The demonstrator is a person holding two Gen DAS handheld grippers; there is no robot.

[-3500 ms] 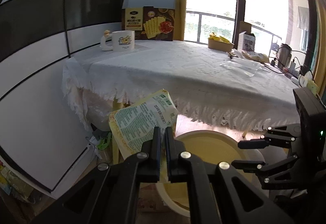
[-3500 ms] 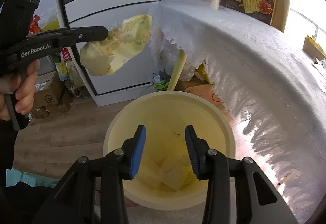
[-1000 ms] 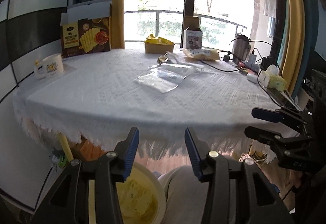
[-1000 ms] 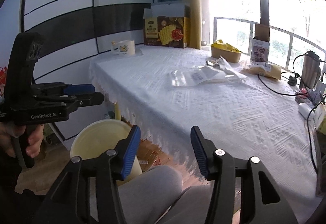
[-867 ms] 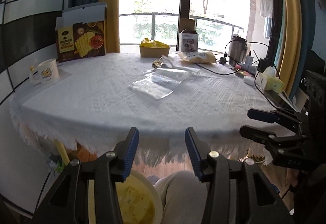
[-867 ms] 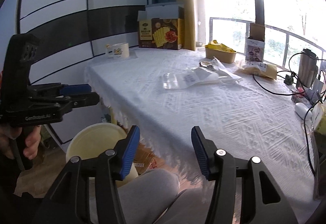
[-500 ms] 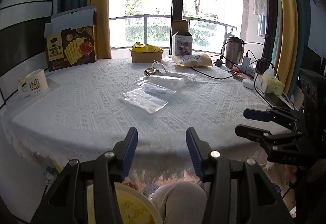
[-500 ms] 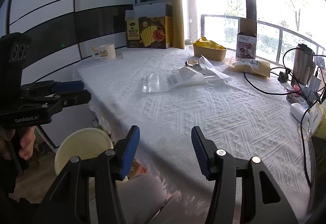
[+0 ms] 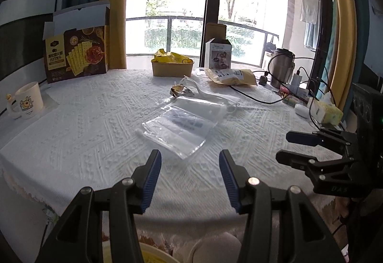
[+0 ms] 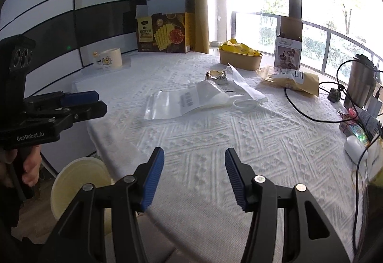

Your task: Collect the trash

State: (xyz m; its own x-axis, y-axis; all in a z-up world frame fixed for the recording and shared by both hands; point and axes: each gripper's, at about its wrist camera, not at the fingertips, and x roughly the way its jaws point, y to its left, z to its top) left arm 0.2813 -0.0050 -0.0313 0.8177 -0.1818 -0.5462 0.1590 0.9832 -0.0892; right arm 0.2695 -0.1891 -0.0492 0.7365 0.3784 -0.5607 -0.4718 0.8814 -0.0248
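Left gripper [image 9: 189, 175] hung with jaws wide apart and nothing between them, over the near edge of the table [image 9: 95, 138], nose pointed at 12 o'clock. Right gripper [image 10: 194, 175] likewise spread wide and empty, held over the near right part of the cloth; seen from the left camera it sat at 3 o'clock, off the table corner. Directly ahead of the left jaws at 12 o'clock, just beyond the fingertips, lay the clear plastic bag [image 9: 182, 125]: flat, transparent, zip-type, faint dark print on one face, crinkled at its far end, nothing visible inside. From the right camera the same bag lay at 11 o'clock, well apart from that gripper. Behind the bag, touching or overlapping it, a second long clear wrapper [image 10: 241, 84] and a small crumpled foil wrapper [image 9: 180, 91]. Pale yellow bin [image 10: 80, 187] stood on the floor below the table edge, at 8 o'clock in the right view; the left camera showed yellow packaging already in it at the lower frame edge. Judgement: collection partly done, some trash binned, at least three loose pieces left on the cloth. Cracker box [image 9: 76, 47], mug [image 9: 26, 100], paper bowl of yellow packets [image 9: 172, 64] and padded mailer [image 9: 231, 76] farther out; whether these counted as trash could not be told.
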